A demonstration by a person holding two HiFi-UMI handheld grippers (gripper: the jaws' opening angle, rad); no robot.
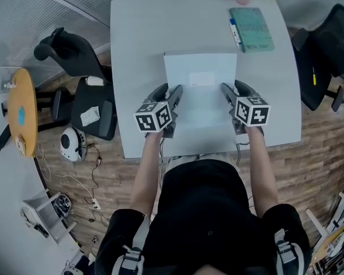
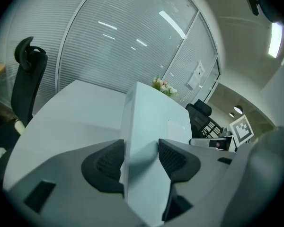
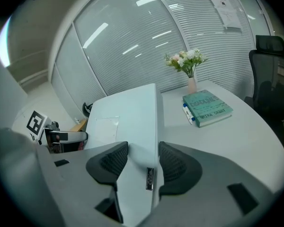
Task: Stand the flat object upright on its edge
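Observation:
The flat object is a thin white slab with a small pale label on its face, held over the white table. My left gripper is shut on its left edge and my right gripper on its right edge. In the left gripper view the slab runs between the dark ribbed pads of the left gripper. In the right gripper view the slab sits clamped in the right gripper. I cannot tell whether its far edge touches the table.
A teal book with a blue pen beside it lies at the table's far right, near a vase of flowers. Black office chairs stand at the left and the right. A round wooden table stands further left.

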